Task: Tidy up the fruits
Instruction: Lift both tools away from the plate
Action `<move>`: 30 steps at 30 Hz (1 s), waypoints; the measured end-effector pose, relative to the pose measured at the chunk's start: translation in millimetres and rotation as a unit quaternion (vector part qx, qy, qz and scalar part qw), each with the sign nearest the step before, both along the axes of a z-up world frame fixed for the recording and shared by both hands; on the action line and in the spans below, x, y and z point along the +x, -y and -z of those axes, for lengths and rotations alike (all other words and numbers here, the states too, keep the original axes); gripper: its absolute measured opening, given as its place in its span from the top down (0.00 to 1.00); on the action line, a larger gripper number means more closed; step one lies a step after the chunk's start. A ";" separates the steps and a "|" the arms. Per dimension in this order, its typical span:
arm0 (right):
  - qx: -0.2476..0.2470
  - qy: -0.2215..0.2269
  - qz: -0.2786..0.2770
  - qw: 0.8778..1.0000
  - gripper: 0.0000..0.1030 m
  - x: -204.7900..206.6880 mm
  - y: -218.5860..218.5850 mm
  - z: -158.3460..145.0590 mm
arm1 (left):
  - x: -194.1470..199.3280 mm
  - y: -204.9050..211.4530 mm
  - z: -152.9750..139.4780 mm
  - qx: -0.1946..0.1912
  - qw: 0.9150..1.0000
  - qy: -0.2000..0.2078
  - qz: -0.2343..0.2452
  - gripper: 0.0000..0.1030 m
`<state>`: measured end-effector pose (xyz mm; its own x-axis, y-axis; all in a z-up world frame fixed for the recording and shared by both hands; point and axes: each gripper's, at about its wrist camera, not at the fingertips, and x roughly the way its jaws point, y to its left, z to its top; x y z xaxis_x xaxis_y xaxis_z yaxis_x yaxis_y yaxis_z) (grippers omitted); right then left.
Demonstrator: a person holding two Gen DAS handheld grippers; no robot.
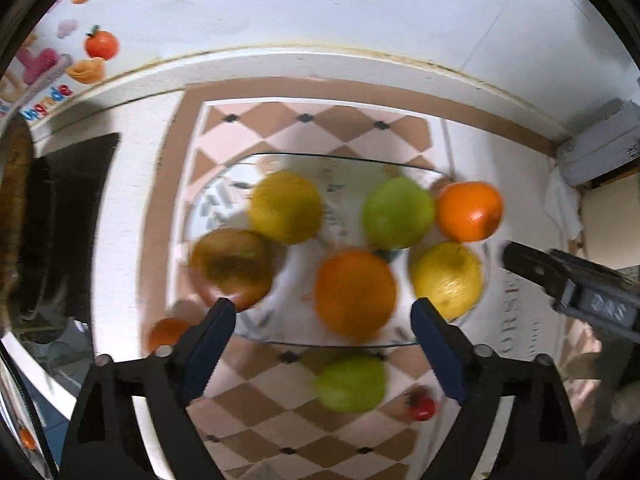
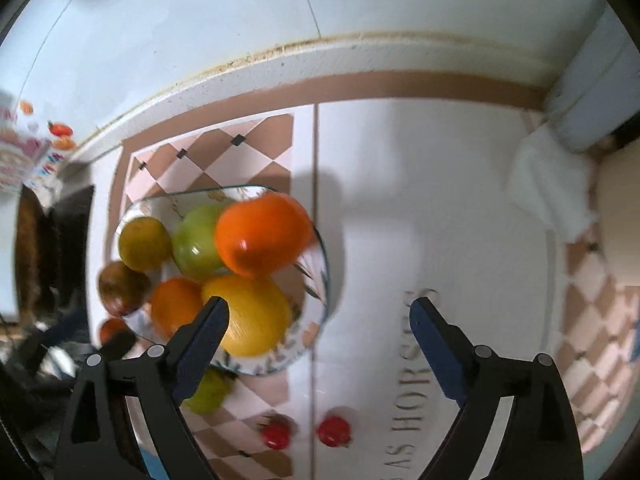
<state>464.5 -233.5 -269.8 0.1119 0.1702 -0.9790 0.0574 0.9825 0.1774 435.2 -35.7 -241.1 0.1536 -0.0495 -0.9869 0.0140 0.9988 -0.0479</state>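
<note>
I note a checkered tablecloth (image 1: 256, 408), white folded cloth (image 2: 548, 176) at its far right corner, white wall (image 1: 320, 4) behind.

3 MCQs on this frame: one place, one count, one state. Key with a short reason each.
1. Where does the green apple outside the glass plate lie?
A. on the tablecloth at the plate's near edge
B. on top of the lemon
C. in the right gripper

2. How many small red tomatoes show in the right wrist view?
A. none
B. two
C. four

3. How do the left gripper's jaws stand?
A. shut on an orange
B. shut, empty
C. open, empty

Key:
1 A: it rests on the checked cloth just below the plate's rim.
2 B: one tomato lies beside the other tomato on the cloth.
3 C: both fingers stand wide apart with nothing gripped.
</note>
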 end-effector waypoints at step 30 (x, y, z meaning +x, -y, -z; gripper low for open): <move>-0.081 0.177 0.016 0.981 0.08 -171.6 -51.8 -154.8 | -125.7 -56.3 -120.8 0.032 0.987 0.160 0.009 0.08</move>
<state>292.9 -181.7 -115.0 0.4516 0.0072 -0.8922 0.0513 0.9981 0.0341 309.5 20.6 -120.4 0.4575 0.0064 -0.8892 0.0353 0.9991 0.0253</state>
